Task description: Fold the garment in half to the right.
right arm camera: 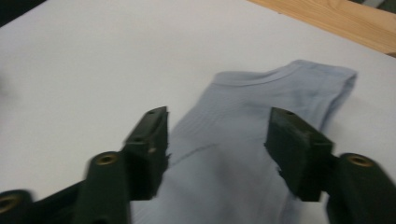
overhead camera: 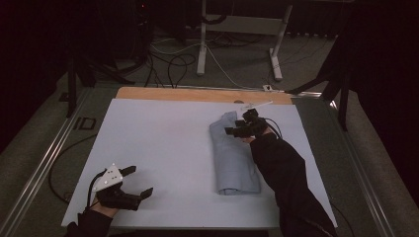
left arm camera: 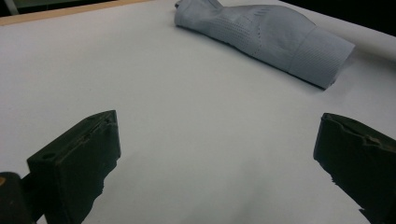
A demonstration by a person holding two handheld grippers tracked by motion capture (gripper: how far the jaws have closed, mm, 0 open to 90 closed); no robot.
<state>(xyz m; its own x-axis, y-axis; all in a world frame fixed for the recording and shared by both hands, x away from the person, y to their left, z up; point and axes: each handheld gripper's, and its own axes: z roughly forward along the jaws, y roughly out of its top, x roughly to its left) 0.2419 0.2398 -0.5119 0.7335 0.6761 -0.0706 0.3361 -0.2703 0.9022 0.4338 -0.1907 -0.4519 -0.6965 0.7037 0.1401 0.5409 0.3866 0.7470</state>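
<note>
A folded pale blue garment (overhead camera: 233, 155) lies on the white sheet (overhead camera: 163, 148) that covers the bench, lengthwise from its far end to its near end, right of the middle.

The right tool (overhead camera: 236, 129) hangs just above the far part of the garment, near its upper end, with its jaws pointing across the cloth. In the right gripper view the right tool (right arm camera: 217, 135) has its jaws apart, one on either side of the cloth's width, and the blue fabric (right arm camera: 261, 126) lies below and ahead of them; the pads do not press on it, and nothing is clamped between them. The garment's ribbed far edge sits beyond the jaw tips, towards the bare wooden strip (right arm camera: 336, 21) of the bench.

The left tool (overhead camera: 134, 181) is at the near left corner of the sheet, well apart from the garment. Its jaws stand wide apart over bare white sheet with nothing between them. In the left gripper view the left tool (left arm camera: 217, 140) looks across the sheet, and the garment (left arm camera: 266, 39) lies far ahead of the jaws and to their right, its open folded end turned towards the right jaw's side.
</note>
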